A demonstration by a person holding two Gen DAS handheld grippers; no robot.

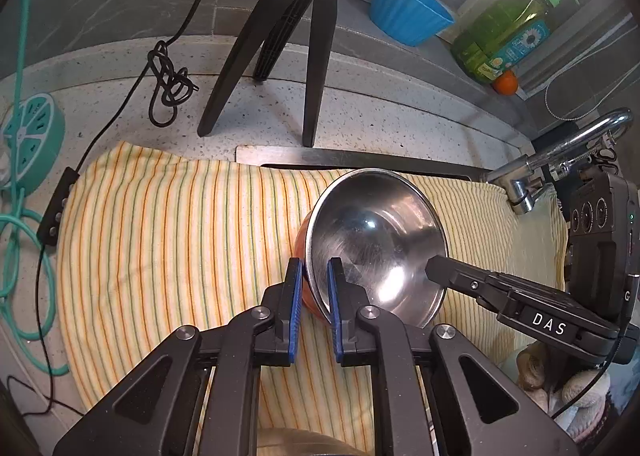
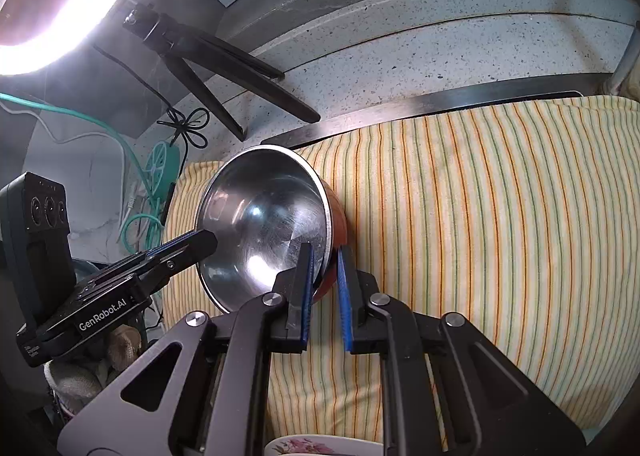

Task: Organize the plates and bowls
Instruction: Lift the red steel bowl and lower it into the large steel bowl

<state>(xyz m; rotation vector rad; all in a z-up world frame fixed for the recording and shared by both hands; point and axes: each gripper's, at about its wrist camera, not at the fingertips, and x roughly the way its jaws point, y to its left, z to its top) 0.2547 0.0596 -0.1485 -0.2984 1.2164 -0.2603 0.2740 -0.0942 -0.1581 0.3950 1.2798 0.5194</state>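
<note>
Speckled stone worktop (image 1: 400,112) under yellow striped cloth (image 1: 160,240) | steel bowl with orange outside (image 1: 372,232) tilted on cloth | my left gripper (image 1: 314,276) and right gripper (image 2: 324,262) pinch opposite rims, sharing the load for lifting

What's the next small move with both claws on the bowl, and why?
Probably lift straight up, both hands together. The left claw and right claw each pinch an opposite side of the bowl's rim, and it sits tilted on the striped cloth. An even lift should keep it from twisting out of either grip.
</note>
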